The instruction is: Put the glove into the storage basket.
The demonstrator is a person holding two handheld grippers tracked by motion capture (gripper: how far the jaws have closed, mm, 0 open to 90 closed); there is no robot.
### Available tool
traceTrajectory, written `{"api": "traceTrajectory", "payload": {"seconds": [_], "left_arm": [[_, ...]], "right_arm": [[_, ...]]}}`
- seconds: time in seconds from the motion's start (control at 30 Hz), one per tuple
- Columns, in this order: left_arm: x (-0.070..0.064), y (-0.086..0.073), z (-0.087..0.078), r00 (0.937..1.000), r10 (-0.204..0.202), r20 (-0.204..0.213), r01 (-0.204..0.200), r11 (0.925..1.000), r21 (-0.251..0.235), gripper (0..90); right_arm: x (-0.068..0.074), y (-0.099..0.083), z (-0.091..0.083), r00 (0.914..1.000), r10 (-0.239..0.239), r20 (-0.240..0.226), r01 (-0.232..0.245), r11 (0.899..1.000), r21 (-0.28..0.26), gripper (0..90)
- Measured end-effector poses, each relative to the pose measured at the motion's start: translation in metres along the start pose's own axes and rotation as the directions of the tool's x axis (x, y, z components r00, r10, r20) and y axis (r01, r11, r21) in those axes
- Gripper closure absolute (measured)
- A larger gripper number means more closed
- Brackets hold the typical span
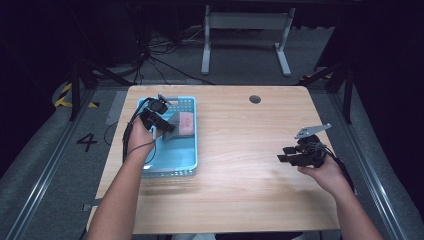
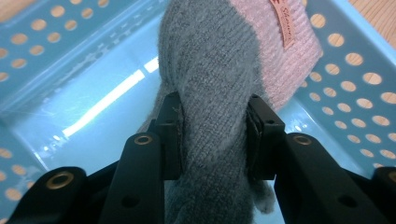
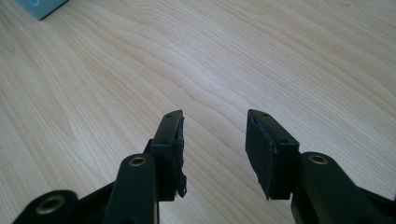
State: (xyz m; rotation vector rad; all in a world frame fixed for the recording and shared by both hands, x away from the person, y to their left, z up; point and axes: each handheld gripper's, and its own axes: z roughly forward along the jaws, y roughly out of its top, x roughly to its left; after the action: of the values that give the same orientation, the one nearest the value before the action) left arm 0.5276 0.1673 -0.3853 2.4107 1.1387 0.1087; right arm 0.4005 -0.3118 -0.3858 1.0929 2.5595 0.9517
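Blue basket (image 1: 192, 135) walls around sock (image 2: 210, 70)

Sock (image 1: 180, 123) in basket (image 1: 170, 167), basket on table (image 1: 240, 150) left.

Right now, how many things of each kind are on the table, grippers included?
Grippers: 2 (left gripper, right gripper)
Blue basket: 1
Grey-and-pink knitted sock, clamped in the left gripper over the basket: 1
Total: 4
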Motion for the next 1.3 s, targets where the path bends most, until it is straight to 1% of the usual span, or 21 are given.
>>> {"api": "traceTrajectory", "payload": {"seconds": [0.03, 0.2, 0.27, 0.4, 0.47, 0.57, 0.63, 0.7, 0.73, 0.77, 0.8, 0.83, 0.87, 0.9, 0.97, 1.0, 1.13, 1.17, 1.2, 1.27, 1.3], "left_arm": [[0.0, 0.0, 0.0, 1.0, 0.0, 0.0, 0.0, 1.0, 0.0, 64.0], [0.004, -0.002, 0.008, 0.9997, -0.018, 0.019, 0.018, 0.9991, 0.039, 63.8], [0.005, -0.003, 0.011, 0.9991, -0.01, 0.041, 0.007, 0.9979, 0.064, 63.7], [0.005, -0.002, 0.017, 0.9987, 0.0, 0.052, -0.005, 0.9965, 0.084, 63.1], [0.006, -0.002, 0.019, 0.999, 0.003, 0.044, -0.007, 0.9959, 0.09, 62.6], [0.008, -0.002, 0.022, 0.9991, -0.007, 0.041, 0.003, 0.9958, 0.092, 61.5], [0.007, -0.002, 0.024, 0.9998, 0.005, 0.021, -0.007, 0.9954, 0.096, 59.7], [0.007, -0.001, 0.026, 0.9998, 0.016, 0.013, -0.017, 0.9953, 0.095, 57.7], [0.006, -0.001, 0.026, 0.9997, 0.025, 0.007, -0.026, 0.9951, 0.095, 52.7], [0.007, -0.002, 0.027, 0.9991, 0.041, -0.008, -0.04, 0.9949, 0.093, 52.7], [0.007, -0.002, 0.027, 0.9986, 0.048, -0.021, -0.046, 0.995, 0.088, 48.0], [0.008, -0.002, 0.027, 0.9987, 0.04, -0.032, -0.037, 0.9955, 0.087, 43.0], [0.009, -0.003, 0.026, 0.999, 0.033, -0.03, -0.03, 0.9959, 0.085, 41.2], [0.009, -0.003, 0.025, 0.9994, 0.026, -0.023, -0.024, 0.997, 0.074, 42.8], [0.01, -0.003, 0.022, 0.9995, 0.014, -0.029, -0.013, 0.9986, 0.052, 40.2], [0.009, -0.003, 0.019, 0.9991, 0.017, -0.039, -0.015, 0.9989, 0.045, 39.4], [0.004, -0.005, 0.007, 0.9989, 0.021, -0.042, -0.022, 0.9996, -0.017, 40.9], [-0.005, -0.008, -0.005, 0.9986, 0.027, -0.046, -0.029, 0.9981, -0.054, 42.8], [-0.005, -0.008, -0.005, 0.9986, 0.027, -0.046, -0.029, 0.9981, -0.054, 43.2], [-0.015, -0.01, -0.017, 0.9986, 0.03, -0.044, -0.034, 0.9949, -0.095, 43.9], [-0.028, -0.014, -0.028, 0.9984, 0.043, -0.036, -0.048, 0.9892, -0.138, 43.9]], "right_arm": [[0.0, 0.0, 0.0, 1.0, 0.0, 0.0, 0.0, 1.0, 0.0, 57.1], [0.0, 0.0, 0.0, 1.0, 0.0, -0.001, 0.0, 1.0, 0.001, 56.8], [0.0, -0.001, 0.001, 1.0, -0.002, -0.004, 0.002, 1.0, -0.001, 56.7], [0.0, -0.001, 0.002, 1.0, 0.001, -0.005, -0.001, 1.0, 0.001, 56.3], [0.0, -0.002, 0.002, 1.0, 0.003, -0.005, -0.003, 1.0, 0.002, 56.1], [0.0, -0.001, 0.002, 1.0, 0.003, -0.005, -0.003, 1.0, -0.001, 56.2], [0.0, -0.001, 0.002, 1.0, 0.001, -0.006, -0.001, 1.0, 0.0, 56.2], [0.001, -0.001, 0.002, 1.0, 0.0, -0.006, 0.0, 1.0, 0.001, 56.2], [0.001, -0.001, 0.002, 1.0, 0.0, -0.007, 0.0, 1.0, 0.002, 56.3], [0.001, -0.001, 0.002, 1.0, 0.0, -0.007, 0.0, 1.0, 0.002, 56.3], [0.001, -0.001, 0.002, 1.0, 0.001, -0.007, -0.001, 1.0, 0.002, 56.4], [0.001, -0.002, 0.002, 1.0, 0.002, -0.007, -0.002, 1.0, 0.002, 56.5], [0.001, -0.002, 0.001, 1.0, 0.002, -0.008, -0.002, 1.0, 0.001, 56.5], [0.001, -0.002, 0.001, 1.0, 0.001, -0.005, -0.001, 1.0, -0.001, 56.5], [0.001, -0.002, 0.001, 1.0, 0.004, -0.009, -0.004, 1.0, -0.002, 56.4], [0.0, -0.002, 0.001, 1.0, 0.002, -0.008, -0.002, 1.0, -0.003, 56.4], [0.0, -0.001, 0.002, 0.9999, -0.006, -0.011, 0.006, 1.0, -0.001, 56.0], [-0.001, 0.001, 0.002, 0.9999, -0.008, -0.011, 0.008, 1.0, -0.007, 56.0], [-0.001, 0.001, 0.002, 0.9999, -0.008, -0.011, 0.008, 1.0, -0.007, 56.0], [-0.003, 0.004, 0.002, 0.9999, -0.011, -0.013, 0.01, 1.0, -0.01, 55.8], [-0.004, 0.006, 0.003, 0.9998, -0.016, -0.015, 0.016, 1.0, -0.015, 55.5]]}}
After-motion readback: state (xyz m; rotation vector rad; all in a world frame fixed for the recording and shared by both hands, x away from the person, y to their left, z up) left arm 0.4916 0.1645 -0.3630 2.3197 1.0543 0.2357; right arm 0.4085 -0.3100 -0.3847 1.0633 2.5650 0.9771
